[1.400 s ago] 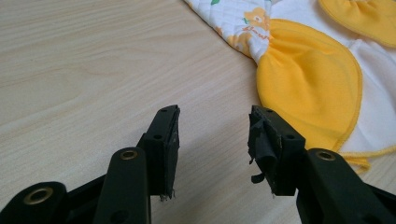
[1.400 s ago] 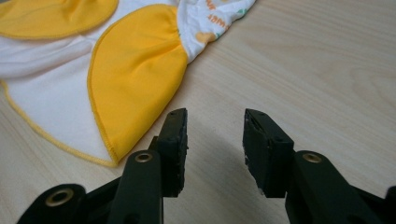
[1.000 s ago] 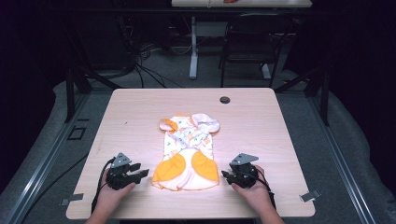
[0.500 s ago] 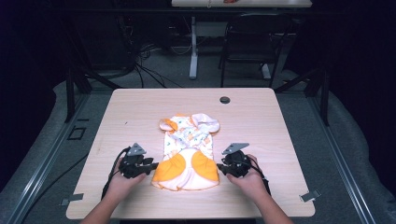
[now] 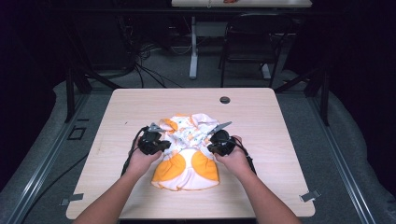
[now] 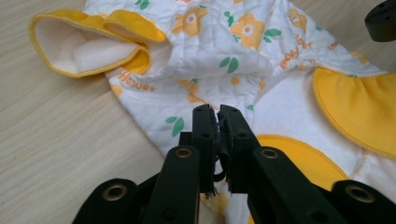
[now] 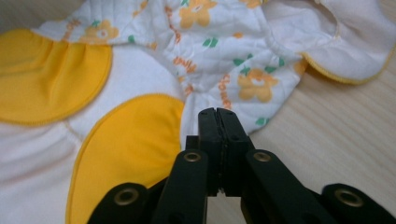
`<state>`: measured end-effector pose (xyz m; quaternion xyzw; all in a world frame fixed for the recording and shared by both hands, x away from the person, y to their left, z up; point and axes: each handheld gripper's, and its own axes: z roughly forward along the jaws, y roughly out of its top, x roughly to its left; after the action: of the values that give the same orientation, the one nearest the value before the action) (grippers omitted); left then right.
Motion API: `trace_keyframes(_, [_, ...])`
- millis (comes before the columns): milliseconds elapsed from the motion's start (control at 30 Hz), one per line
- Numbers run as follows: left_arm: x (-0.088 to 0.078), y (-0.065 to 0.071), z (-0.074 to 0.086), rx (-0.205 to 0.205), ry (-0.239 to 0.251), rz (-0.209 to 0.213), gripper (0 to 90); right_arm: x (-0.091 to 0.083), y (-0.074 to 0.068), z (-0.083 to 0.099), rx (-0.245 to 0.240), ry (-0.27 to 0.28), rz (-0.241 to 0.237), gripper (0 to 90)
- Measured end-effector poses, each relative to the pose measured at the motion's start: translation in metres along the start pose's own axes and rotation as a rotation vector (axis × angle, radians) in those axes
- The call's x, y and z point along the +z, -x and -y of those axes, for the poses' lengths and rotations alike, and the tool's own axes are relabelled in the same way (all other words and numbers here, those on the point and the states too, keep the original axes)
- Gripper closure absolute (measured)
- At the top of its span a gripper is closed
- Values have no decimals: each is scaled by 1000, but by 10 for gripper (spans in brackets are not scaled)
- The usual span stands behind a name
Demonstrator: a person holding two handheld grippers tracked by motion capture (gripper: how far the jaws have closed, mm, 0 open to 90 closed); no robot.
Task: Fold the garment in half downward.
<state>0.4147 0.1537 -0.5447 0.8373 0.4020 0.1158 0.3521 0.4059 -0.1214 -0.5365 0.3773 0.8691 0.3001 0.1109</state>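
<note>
The garment [image 5: 187,151] is lying lengthwise, twelve to six, between both grippers: the left gripper [image 5: 161,146] at nine, the right gripper [image 5: 211,147] at three, both with jaws pressed together at its edges.

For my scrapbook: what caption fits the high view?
Two hands press closed tools, left tool and right tool, onto a flowery baby garment.

The high view looks forward and down from above the person's side onto the whole table [image 5: 261,112], well back from it. The left gripper view rides close along its own jaws, facing the garment [image 6: 243,51] from its left edge; the right gripper view faces it from the opposite edge. All three views share that garment.
</note>
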Motion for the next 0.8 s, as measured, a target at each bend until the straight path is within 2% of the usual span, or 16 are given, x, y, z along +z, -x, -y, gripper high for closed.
trace_keyframes(33, [4,0,-1,-8,-3,7,896,7,2,-7,30,10,-1,899])
trace_keyframes(200, [19,1,-1,5,-45,-3,899,17,2,-16,31,-34,1,900])
trace_keyframes(233, [21,1,0,7,-51,1,900,21,0,-16,49,-24,-4,900])
trace_keyframes(300, [25,2,2,13,-63,-3,900,25,-2,-19,19,-59,-10,900])
trace_keyframes(333, [28,3,3,32,-86,2,900,30,-5,-18,3,-76,-1,900])
trace_keyframes(400, [29,4,5,40,-83,2,900,33,-6,-17,-16,-96,3,900])
trace_keyframes(567, [28,3,6,33,-83,11,900,38,-7,-11,-5,-99,-14,900])
trace_keyframes(600, [28,2,6,36,-84,15,900,37,-7,-10,11,-97,-23,900])
trace_keyframes(700, [26,3,7,43,-90,24,900,35,-8,-8,-20,-119,-29,900])
trace_keyframes(733, [24,4,9,57,-95,33,900,34,-9,-8,-27,-127,-36,900])
trace_keyframes(800, [24,6,9,57,-95,31,900,33,-9,-7,-34,-125,-38,900])
